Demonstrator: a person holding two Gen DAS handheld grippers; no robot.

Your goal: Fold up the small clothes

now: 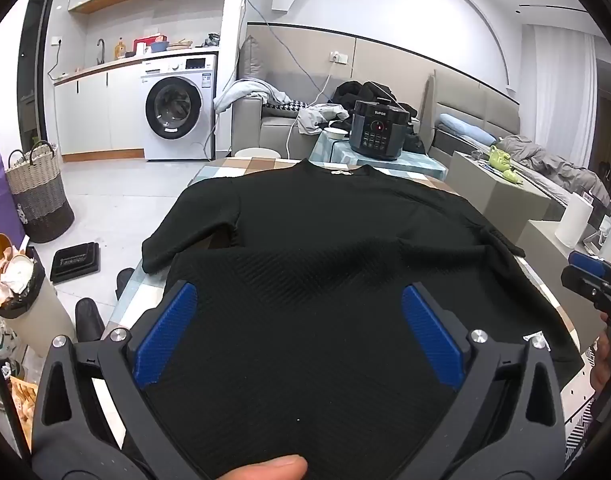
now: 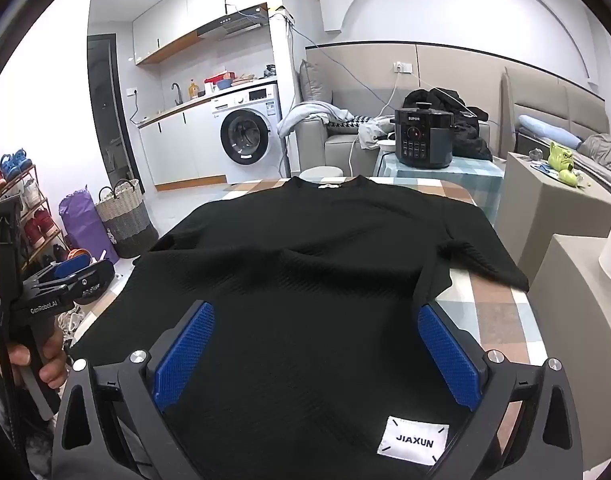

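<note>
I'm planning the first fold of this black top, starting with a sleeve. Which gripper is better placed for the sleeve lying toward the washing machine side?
Probably the left gripper: it is open over the black top and that sleeve lies on its side; the right gripper sits nearer the opposite edge.

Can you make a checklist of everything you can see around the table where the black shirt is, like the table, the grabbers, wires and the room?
Surface: checked tablecloth covers the table.
Job's things: black shirt lies spread flat, collar at the far edge, white label near the hem.
Clutter: nothing seen on the table besides the shirt.
Grippers: left gripper and right gripper both open above the hem, blue fingers apart, holding nothing.
Cables: white cable hangs by the sofa.
Surroundings: pressure cooker, washing machine, woven basket, overfull bin.
</note>
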